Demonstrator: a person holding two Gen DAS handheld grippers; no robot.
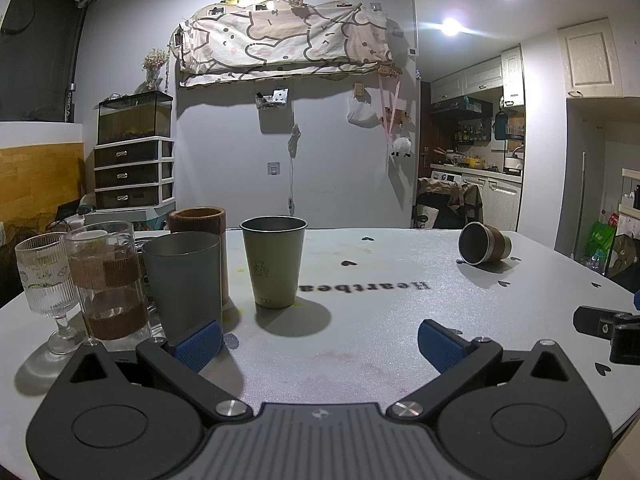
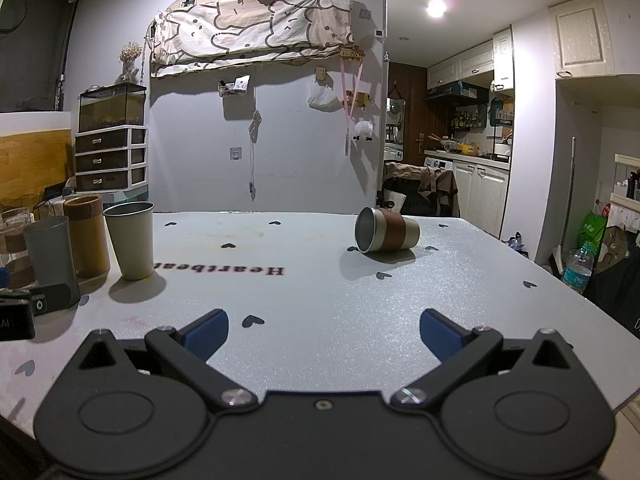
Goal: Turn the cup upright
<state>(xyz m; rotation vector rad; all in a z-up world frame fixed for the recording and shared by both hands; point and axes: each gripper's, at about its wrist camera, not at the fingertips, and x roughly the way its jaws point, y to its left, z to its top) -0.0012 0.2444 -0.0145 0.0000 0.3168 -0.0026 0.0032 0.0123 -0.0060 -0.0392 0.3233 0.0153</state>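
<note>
Your left claw [image 1: 318, 340] and right claw [image 2: 324, 330] both hover low over the counter [image 2: 328, 300] with jaws spread wide, holding nothing. The brown-banded metal cup [image 2: 386, 235] lies on its side toward the far right of the counter, mouth facing you, well apart from the upright beige cup [image 2: 131, 240] at left.

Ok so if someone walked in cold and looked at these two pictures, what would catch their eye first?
Probably the tipped cup, a metal one with a brown band, lying alone on its side on the right of the grey table, mouth toward the cameras. Next, the upright cluster on the left: a cream cup, a grey cup, a brown tumbler and glasses. The left gripper and right gripper are open and empty.
</note>
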